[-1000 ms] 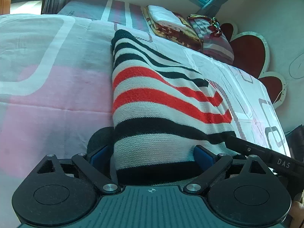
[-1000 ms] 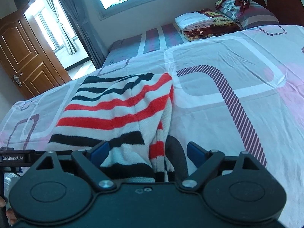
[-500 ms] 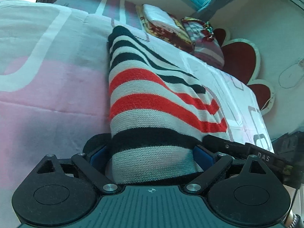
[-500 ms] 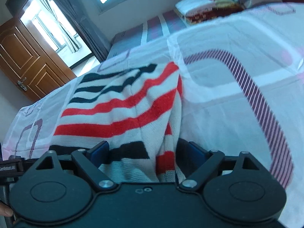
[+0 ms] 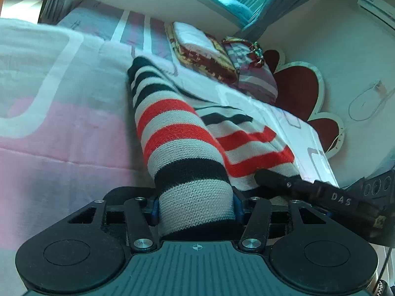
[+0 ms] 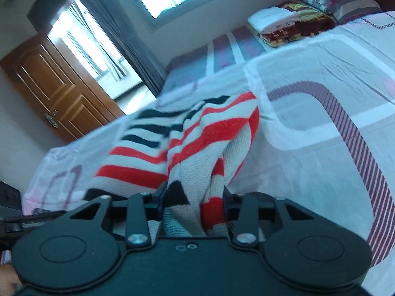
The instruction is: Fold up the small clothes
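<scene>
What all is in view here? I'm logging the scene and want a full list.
Striped knit garment: 1, white, red, black; on the bed, near edge bunched in both grippers.
Bedsheet: 1, white-pink with purple lines; covering the bed.
Folded blankets: 1 stack, white over red-yellow; far end.
Pillow: 1, striped; by the headboard.
Headboard: 1, dark red.
Door: 1, brown.
Left gripper: shut on the garment.
Right gripper: shut on the garment.
</scene>
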Demonstrator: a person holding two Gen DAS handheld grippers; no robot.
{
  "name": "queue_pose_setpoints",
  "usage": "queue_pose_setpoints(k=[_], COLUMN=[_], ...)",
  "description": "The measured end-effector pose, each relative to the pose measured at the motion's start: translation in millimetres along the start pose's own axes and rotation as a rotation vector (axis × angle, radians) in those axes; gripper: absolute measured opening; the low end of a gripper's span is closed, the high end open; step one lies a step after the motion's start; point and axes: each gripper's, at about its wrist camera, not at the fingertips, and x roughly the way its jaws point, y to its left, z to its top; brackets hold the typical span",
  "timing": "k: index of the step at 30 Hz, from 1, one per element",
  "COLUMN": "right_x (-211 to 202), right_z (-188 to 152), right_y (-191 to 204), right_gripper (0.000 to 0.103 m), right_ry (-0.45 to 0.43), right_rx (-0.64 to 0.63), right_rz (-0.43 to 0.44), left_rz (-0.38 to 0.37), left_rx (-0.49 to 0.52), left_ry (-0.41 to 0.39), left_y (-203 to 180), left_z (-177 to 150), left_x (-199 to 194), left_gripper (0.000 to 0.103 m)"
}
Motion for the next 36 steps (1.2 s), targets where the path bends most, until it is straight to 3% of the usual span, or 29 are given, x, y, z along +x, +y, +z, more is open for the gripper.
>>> queue_pose_setpoints(k=[6,10,17,22,29,31,36], right_x=[-11.1,-6.9,25.9,58.5,97.0,103.5,103.3], right_z=[3.9,3.9,-11.8,-35.4,-67.7,-78.2,-89.3], right_y=[33.1,62.1,125.9,172.5,211.0,212.1,202.2], right_gripper=[0.038,0.038,0.038,0.038,0.037,0.037,0.048], right_ry=[-0.043,-0.058,-0.042,-0.033,-0.017,-0.001,0.023], right_rx=[0.000,-0.011,0.002,0.015,-0.003,-0.013,-0.041], right_rz=[0.078,0.136,0.228,0.250,0.196,0.151,0.015], left_rz=[0.005,0.055,0.141,0.177,0.212,0.213,0.207], left_rx=[0.001,0.011,0.005,0.010,0.005,-0.026,-0.038], left_ry=[-0.067,-0.115,-0.164,-0.171,-0.118,-0.117,-0.141], left_y=[10.3,28.8,92.3,145.1,210.0,222.6,225.2], left_z=[10.9,15.2,19.0,22.6,7.1,-2.6,-15.0], left_x=[-44.2,-83.2,-149.9,-175.7,-174.4,-172.8,-183.7], left_gripper=[0.053,0.053,0.053,0.053,0.053,0.062,0.063])
